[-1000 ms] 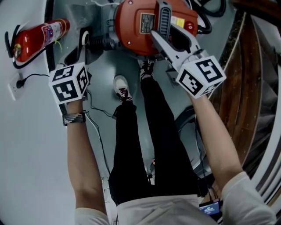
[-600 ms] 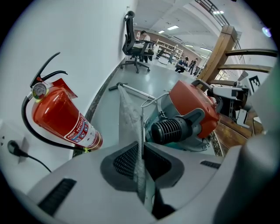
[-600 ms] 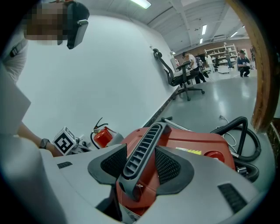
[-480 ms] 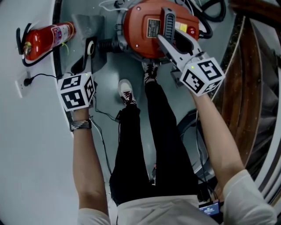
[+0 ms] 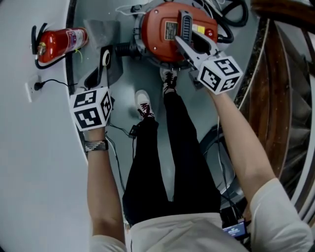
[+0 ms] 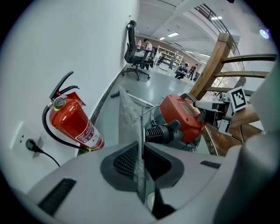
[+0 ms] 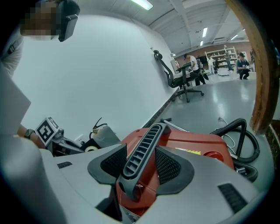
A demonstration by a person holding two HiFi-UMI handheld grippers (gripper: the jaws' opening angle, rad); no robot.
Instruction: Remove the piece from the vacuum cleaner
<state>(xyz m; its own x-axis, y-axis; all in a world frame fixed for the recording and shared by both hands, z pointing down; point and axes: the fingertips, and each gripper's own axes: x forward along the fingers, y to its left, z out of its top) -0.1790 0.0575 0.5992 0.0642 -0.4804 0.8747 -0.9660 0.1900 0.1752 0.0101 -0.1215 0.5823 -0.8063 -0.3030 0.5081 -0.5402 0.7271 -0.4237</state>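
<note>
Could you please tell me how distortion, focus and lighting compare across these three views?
Head view: evenly lit, sharp, a soft sheen on the floor. Left gripper view: heavy fisheye; the left tongs and the grey piece they pinch look soft, the fire extinguisher crisp. Right gripper view: same fisheye, bright ceiling lights, a mosaic patch top left.

Bright, open hall, and plenty of bare floor.
A white wall [image 6: 87,43] runs down the left above a glossy grey floor [image 6: 148,89]. A red fire extinguisher [image 6: 72,120] stands beside a plugged wall socket [image 6: 26,142], with a black office chair [image 6: 133,48] farther along, wooden stair rails [image 6: 214,61] on the right and strip lights [image 6: 173,35] overhead.
</note>
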